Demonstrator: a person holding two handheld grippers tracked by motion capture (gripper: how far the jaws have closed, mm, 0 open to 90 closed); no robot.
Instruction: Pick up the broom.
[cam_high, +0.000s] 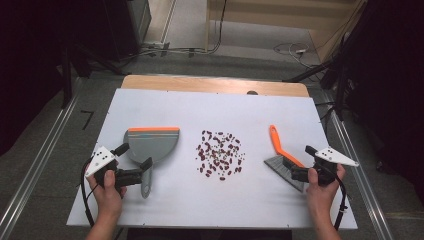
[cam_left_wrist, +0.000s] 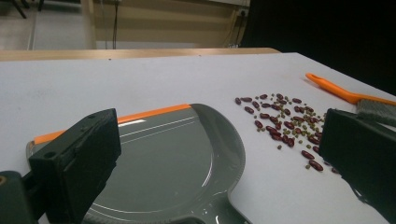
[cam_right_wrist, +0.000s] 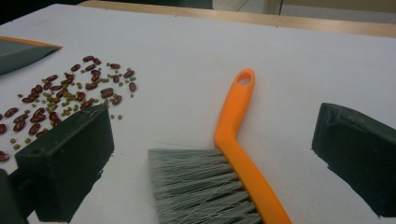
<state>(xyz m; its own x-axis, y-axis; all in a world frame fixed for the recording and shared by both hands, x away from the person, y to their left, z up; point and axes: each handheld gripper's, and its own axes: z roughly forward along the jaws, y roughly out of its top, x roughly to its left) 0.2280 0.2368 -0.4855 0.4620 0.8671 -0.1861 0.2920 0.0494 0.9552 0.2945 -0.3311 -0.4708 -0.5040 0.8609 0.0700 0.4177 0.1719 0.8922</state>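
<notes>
A grey dustpan (cam_high: 150, 145) with an orange lip lies left of centre on the white table, its handle pointing toward the person. My left gripper (cam_high: 134, 156) stands open at the pan's near end, its jaws wide on either side of the dustpan (cam_left_wrist: 177, 158) without touching it. A scatter of red and small green beans (cam_high: 220, 155) covers the table's middle. To the right lies an orange-handled brush (cam_high: 277, 142) with grey bristles. My right gripper (cam_high: 301, 162) is open around the brush (cam_right_wrist: 233, 116); its jaws flank the handle and bristles and stay apart from them.
The white table top (cam_high: 210, 105) has a wooden strip along its far edge. Cables lie on the floor beyond it and metal rails run along both sides. Beans (cam_left_wrist: 285, 121) lie to the right of the dustpan in the left gripper view.
</notes>
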